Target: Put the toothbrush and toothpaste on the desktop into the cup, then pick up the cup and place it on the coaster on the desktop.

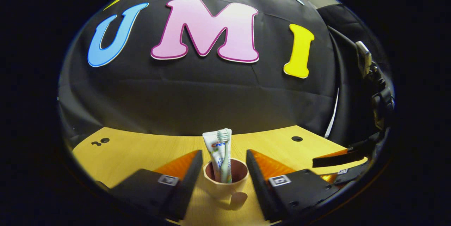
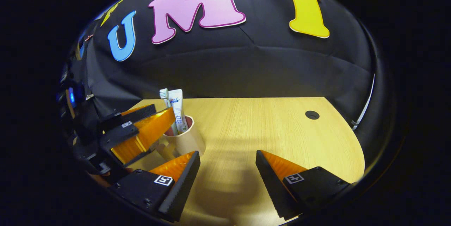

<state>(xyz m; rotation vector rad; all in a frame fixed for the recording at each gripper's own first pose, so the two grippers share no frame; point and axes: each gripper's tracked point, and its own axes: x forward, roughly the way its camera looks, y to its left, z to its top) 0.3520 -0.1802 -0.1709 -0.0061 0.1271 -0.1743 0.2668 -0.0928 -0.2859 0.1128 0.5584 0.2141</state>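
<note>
A tan cup (image 1: 225, 183) with a dark red inside stands on the wooden desktop (image 1: 141, 152), its handle toward the camera. A white toothpaste tube (image 1: 213, 148) and a pale green toothbrush (image 1: 225, 138) stand upright in it. My left gripper (image 1: 225, 169) has one finger against each side of the cup. In the right gripper view the same cup (image 2: 188, 141) sits at the left, with the left gripper (image 2: 141, 130) around it. My right gripper (image 2: 227, 173) is open over bare desktop (image 2: 267, 127), to the right of the cup.
A round hole (image 2: 312, 115) is cut in the desktop at the far right, and another hole (image 1: 297, 138) shows near the back edge. The black cloth wall rises just behind the desk. The right gripper (image 1: 338, 159) lies low at the right in the left gripper view.
</note>
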